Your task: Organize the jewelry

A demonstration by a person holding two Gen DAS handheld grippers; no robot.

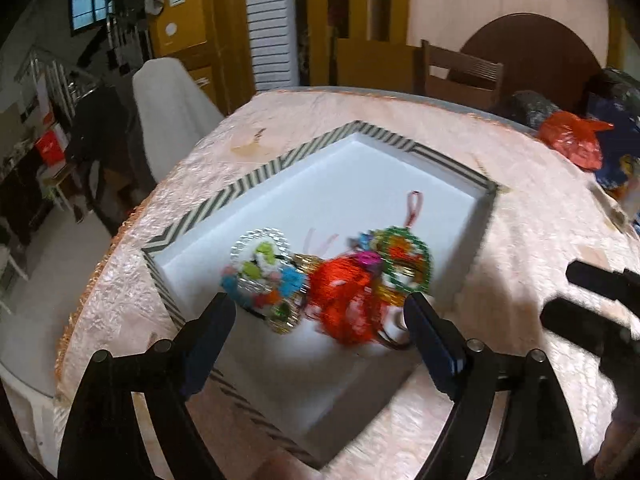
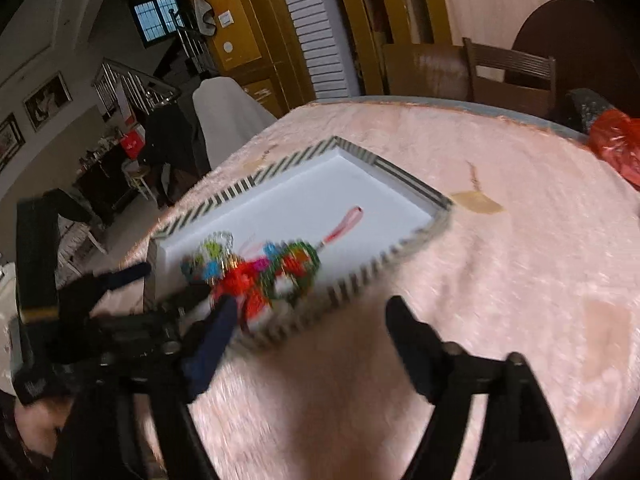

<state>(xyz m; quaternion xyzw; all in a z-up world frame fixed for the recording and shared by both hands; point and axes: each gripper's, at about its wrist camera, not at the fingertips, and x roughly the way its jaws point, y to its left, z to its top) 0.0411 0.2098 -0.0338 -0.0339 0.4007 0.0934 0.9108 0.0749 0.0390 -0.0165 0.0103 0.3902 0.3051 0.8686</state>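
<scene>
A white tray with a striped rim [image 1: 256, 174] [image 2: 404, 178] lies on the pink tablecloth. Inside it sits a heap of colourful beaded ornaments [image 1: 320, 280] [image 2: 256, 268]: a silver-ringed one [image 1: 262, 270], a red tasselled one [image 1: 346, 298] and a green-ringed one [image 1: 406, 258] with a red loop. My left gripper [image 1: 320, 312] is open above the tray's near part, its jaws wide on either side of the heap, nothing pinched. My right gripper [image 2: 310, 312] is open over the tray's near rim and the cloth, empty. Its fingers [image 1: 592, 280] show at the right edge of the left wrist view.
The round table [image 2: 520, 240] carries a red plastic bag [image 1: 572, 142] [image 2: 616, 148] and dark bundles at the far right. A tan stain [image 2: 476, 202] marks the cloth beside the tray. A cloth-covered chair [image 1: 168, 108] and a wooden chair [image 1: 460, 76] stand beyond the far edge.
</scene>
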